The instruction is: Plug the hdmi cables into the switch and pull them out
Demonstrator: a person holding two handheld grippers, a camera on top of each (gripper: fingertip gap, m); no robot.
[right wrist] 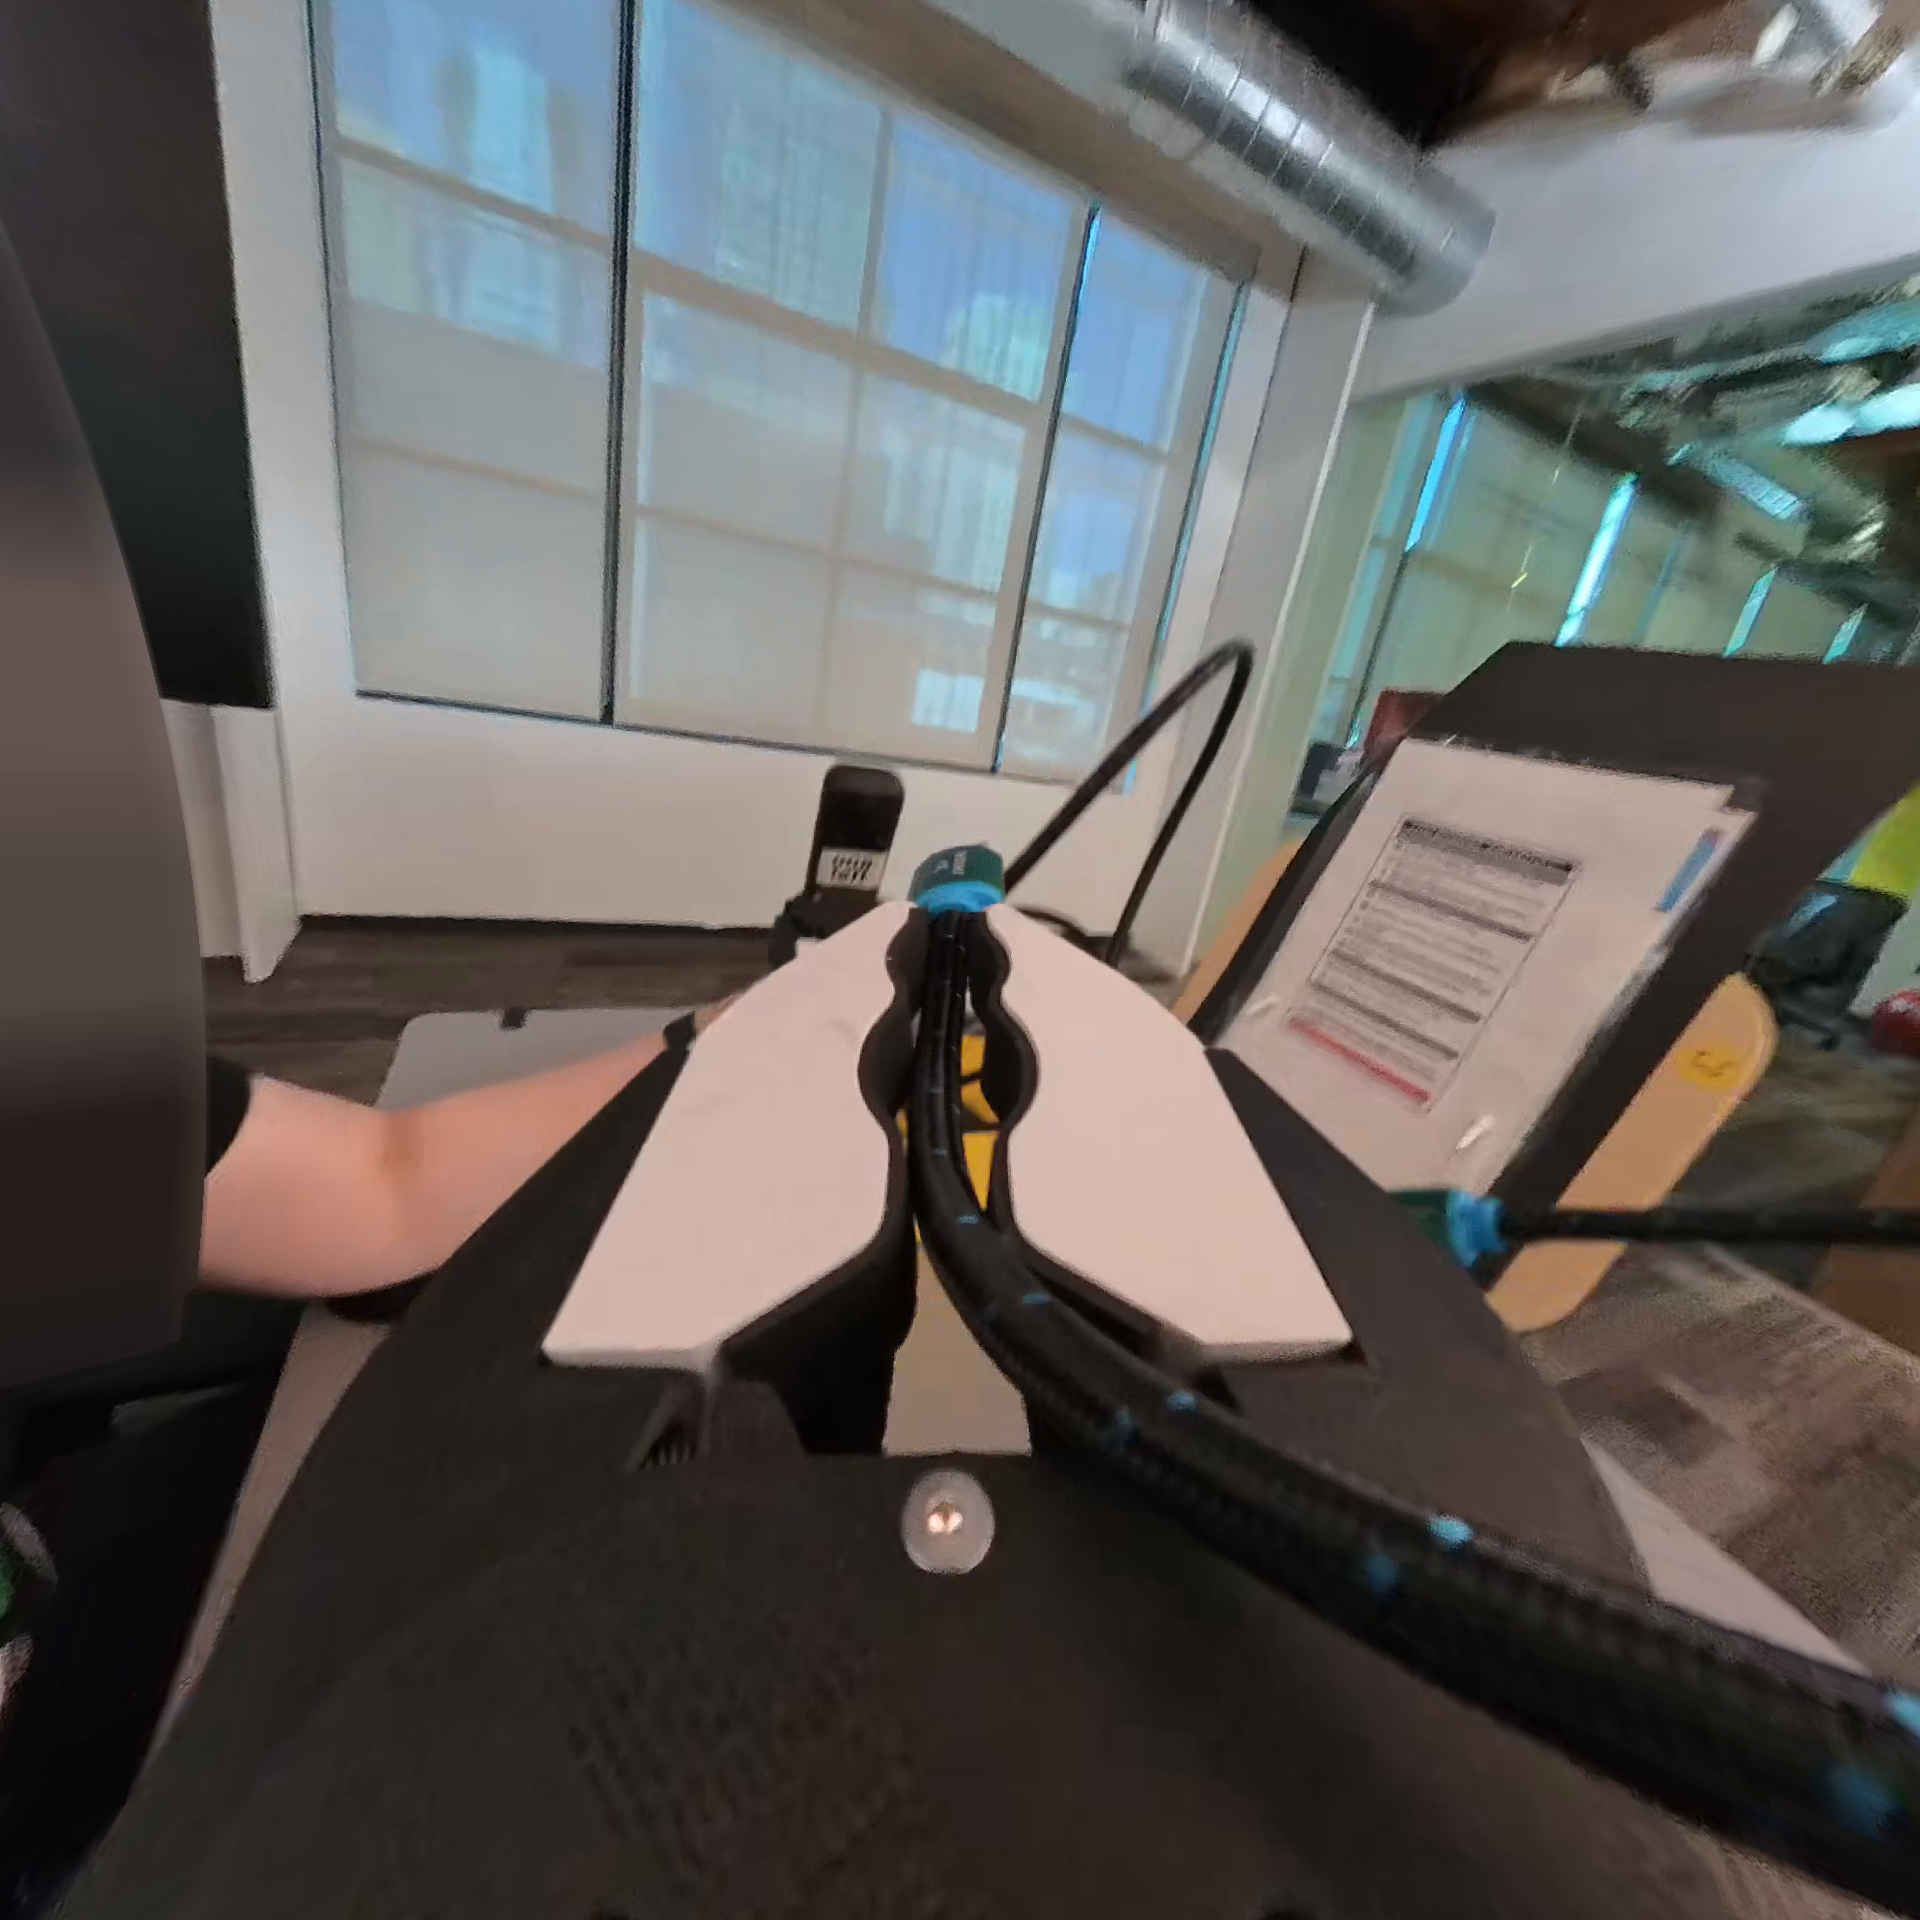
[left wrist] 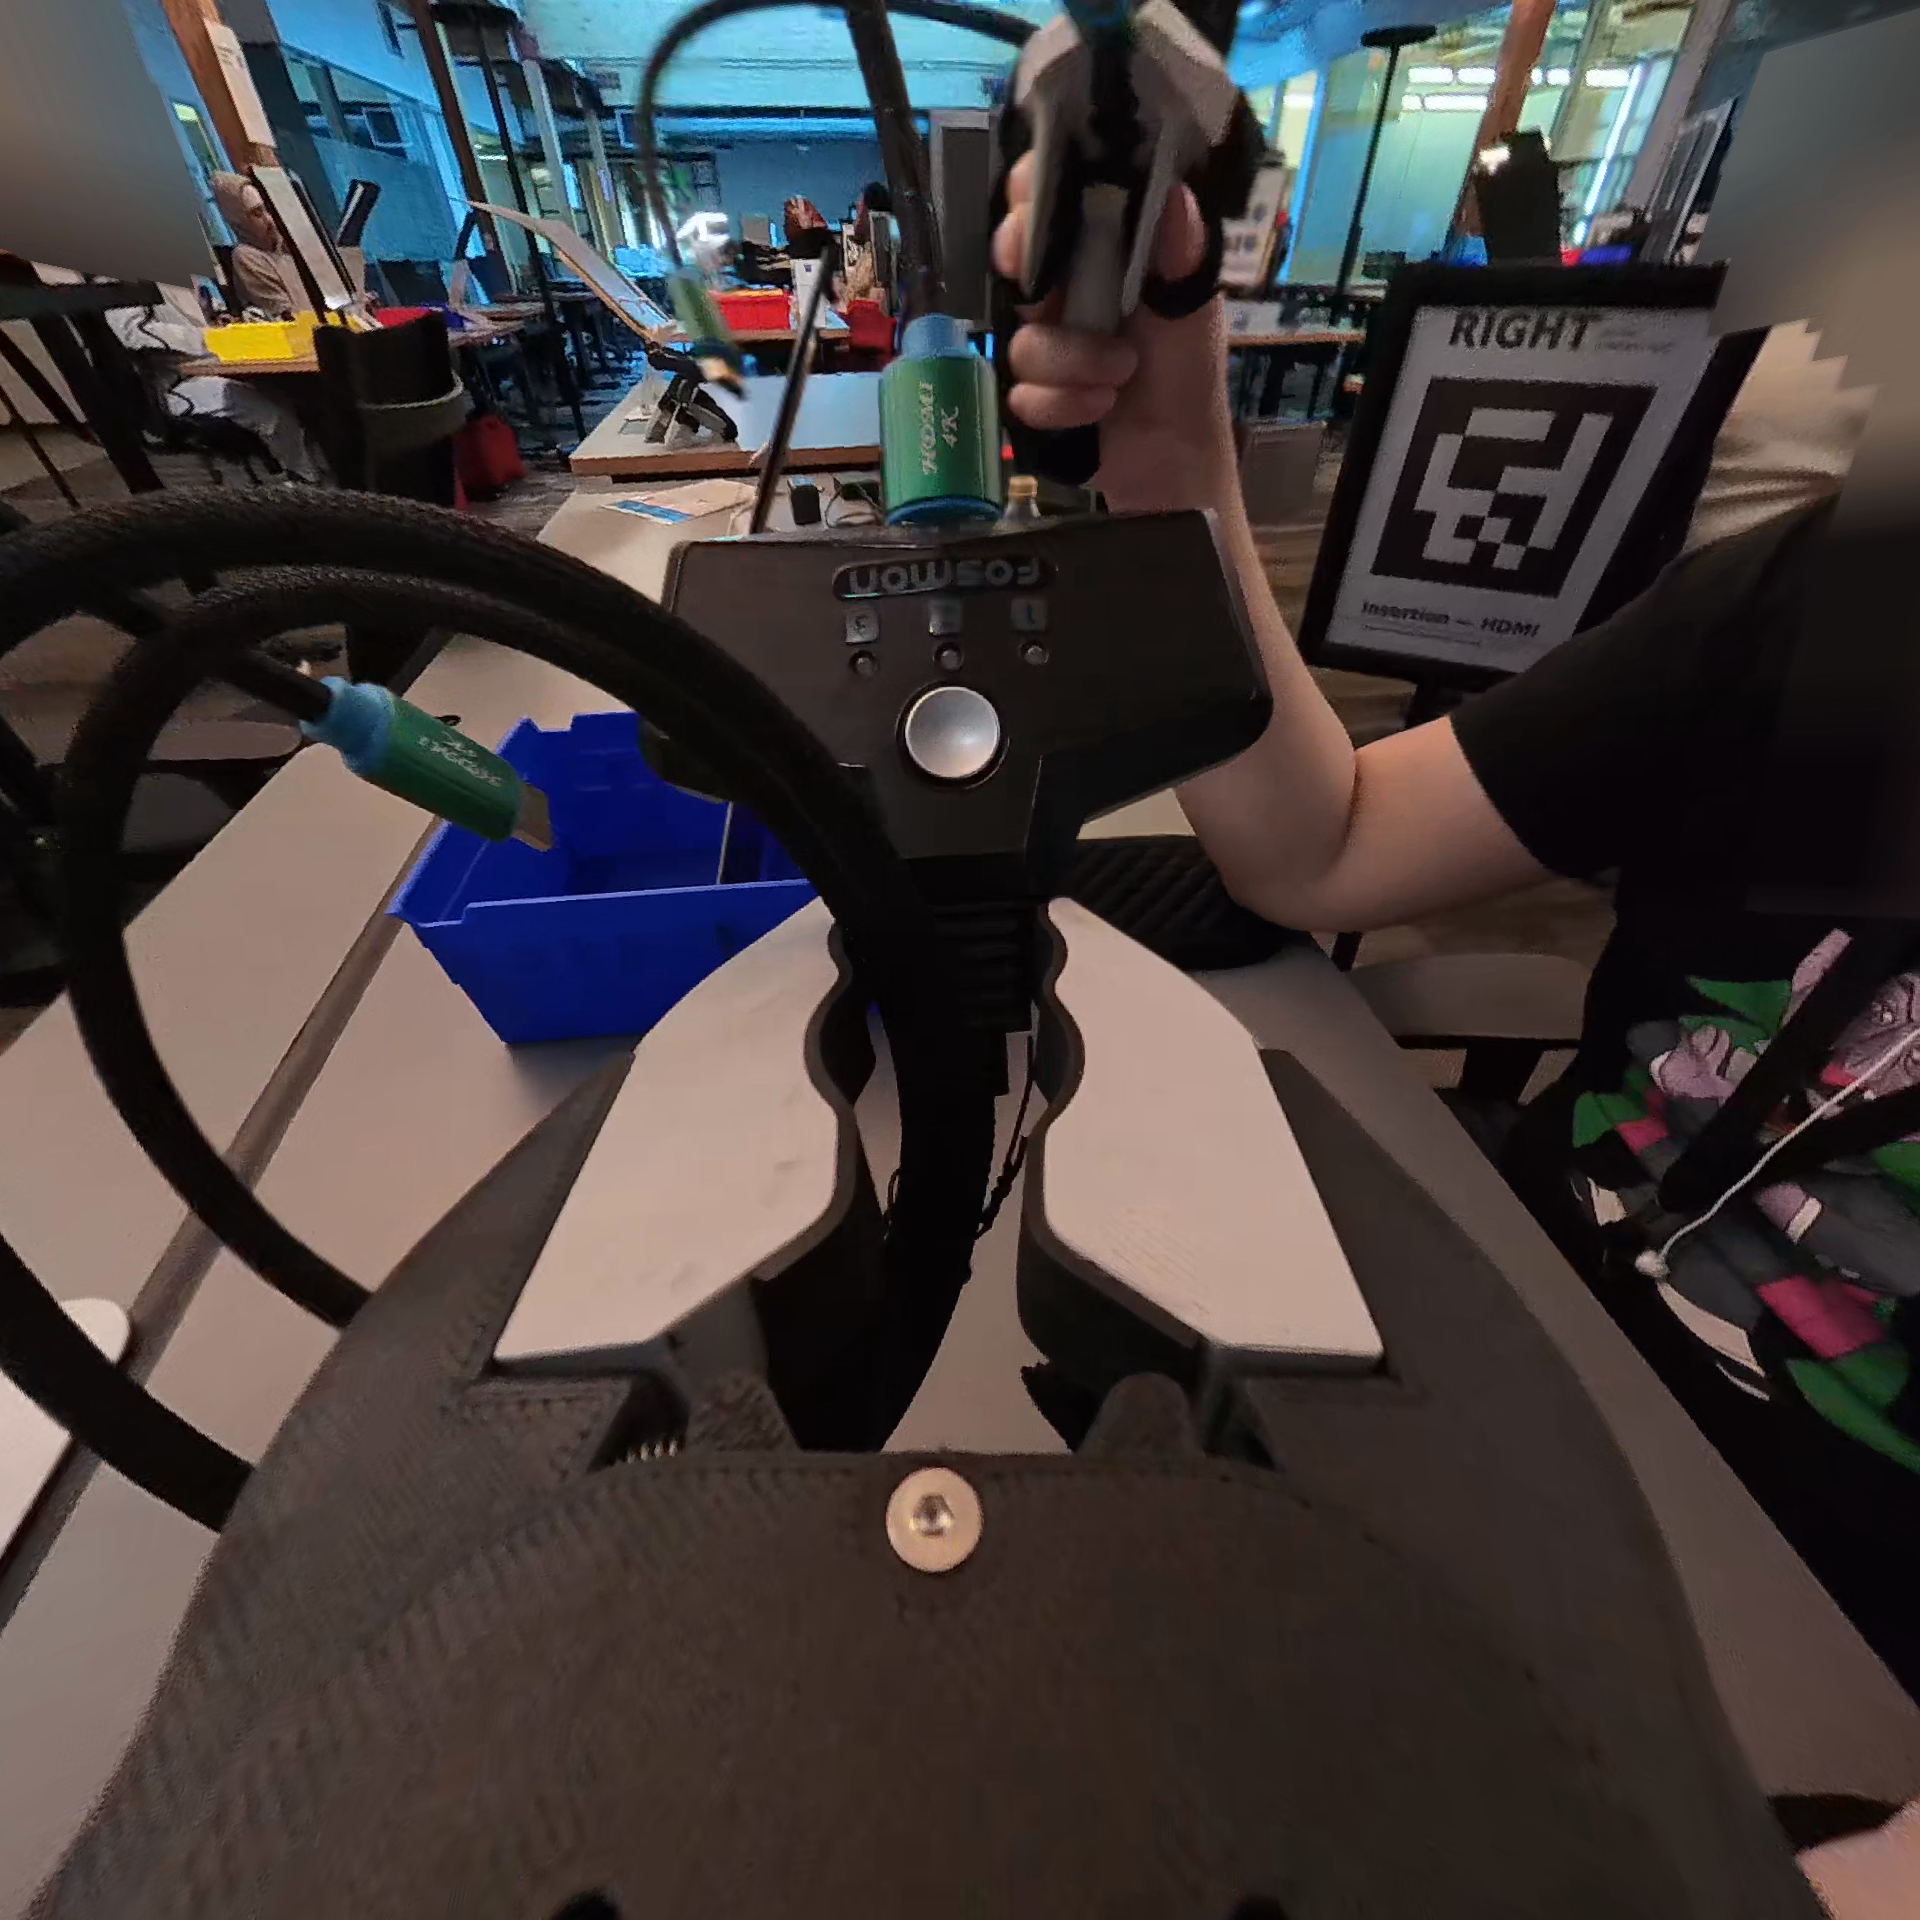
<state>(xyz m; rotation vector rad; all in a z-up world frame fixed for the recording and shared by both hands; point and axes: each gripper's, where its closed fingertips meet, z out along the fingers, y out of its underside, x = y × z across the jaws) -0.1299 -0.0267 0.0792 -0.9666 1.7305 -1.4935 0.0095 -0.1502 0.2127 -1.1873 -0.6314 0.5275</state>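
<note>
My left gripper [left wrist: 940,997] is shut on the ribbed cable neck of the black HDMI switch [left wrist: 956,665] and holds it up over the table. One green HDMI plug [left wrist: 940,426] sits in a port on the switch's far edge. A second green plug [left wrist: 436,769] hangs free at the left on a looped black braided cable [left wrist: 135,1039]. My right gripper [right wrist: 951,925] is shut on an HDMI cable [right wrist: 1039,1299] just behind its green plug [right wrist: 956,868]. It also shows in the left wrist view [left wrist: 1107,42], raised above the switch. Another plug [right wrist: 1455,1226] dangles at the right.
A blue bin [left wrist: 623,935] stands on the grey table [left wrist: 260,1039] behind the switch. A framed sign with a square marker [left wrist: 1507,488] stands at the right. The person's arm [left wrist: 1299,810] reaches across. A board with a paper sheet [right wrist: 1455,935] stands to the right. Across from one pair of fingers to the other is roughly 25 cm.
</note>
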